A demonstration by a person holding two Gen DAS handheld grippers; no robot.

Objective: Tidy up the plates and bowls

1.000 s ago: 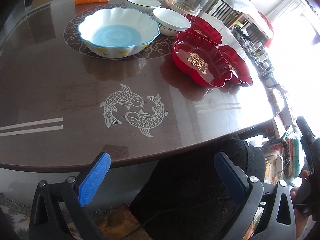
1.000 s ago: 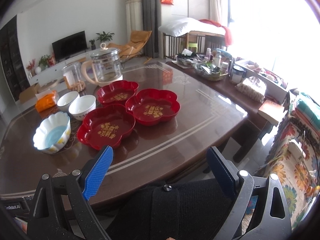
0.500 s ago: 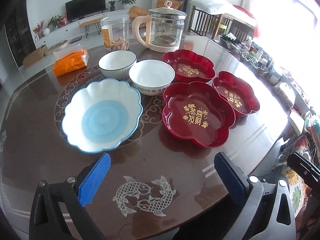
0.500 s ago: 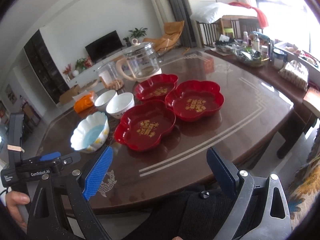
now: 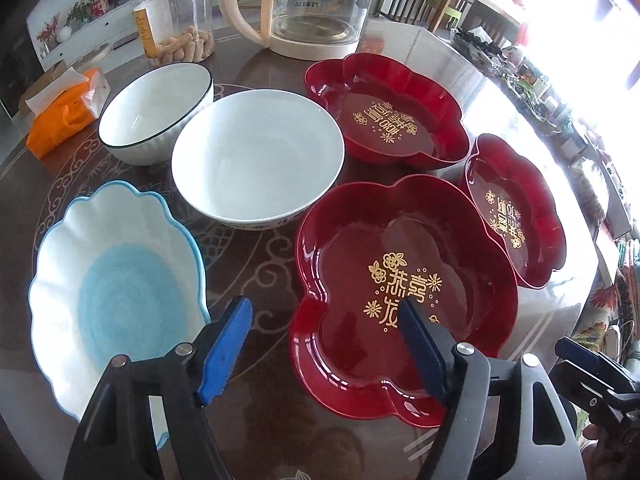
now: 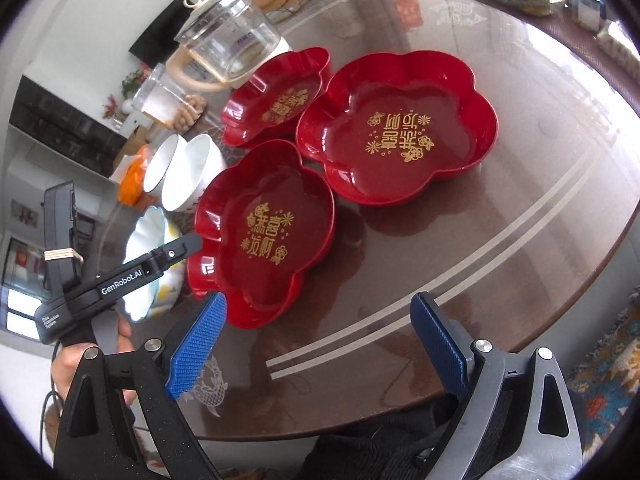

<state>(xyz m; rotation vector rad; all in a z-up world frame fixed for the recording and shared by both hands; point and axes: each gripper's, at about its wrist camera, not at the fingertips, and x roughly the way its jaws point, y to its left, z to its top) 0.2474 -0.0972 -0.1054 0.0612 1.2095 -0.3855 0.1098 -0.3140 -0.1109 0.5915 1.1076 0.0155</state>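
Nothing stacked yet; all six dishes sit apart on the brown table (image 6: 500,248), each on its own spot; all of the sorting left to do, by the look of it.

Three red plates, shaped like flowers, shiny, with gold writing inside; near red plate (image 5: 404,280) close to the front edge; far red plate (image 5: 384,116) toward the back, just in front of the glass kettle (image 5: 308,8); right red plate (image 5: 516,212) toward the right edge; near one and right one look to be touching at the rims, but hard to tell for sure.

Three bowls on the left half; wavy blue bowl (image 5: 116,288) by the front left, white with a blue middle; plain white bowl (image 5: 256,160) in the middle; dark-rimmed bowl (image 5: 156,112) behind it, rims nearly touching.

Left gripper (image 5: 324,340) wide open, holding nothing, hovering over the left rim of the near red plate, one blue finger to each side of that rim.

Right gripper (image 6: 320,344) also wide open, holding nothing, over the front edge of the table, near the same plate.

Best guess at the step: grab the near red plate first, then pile the red ones together.
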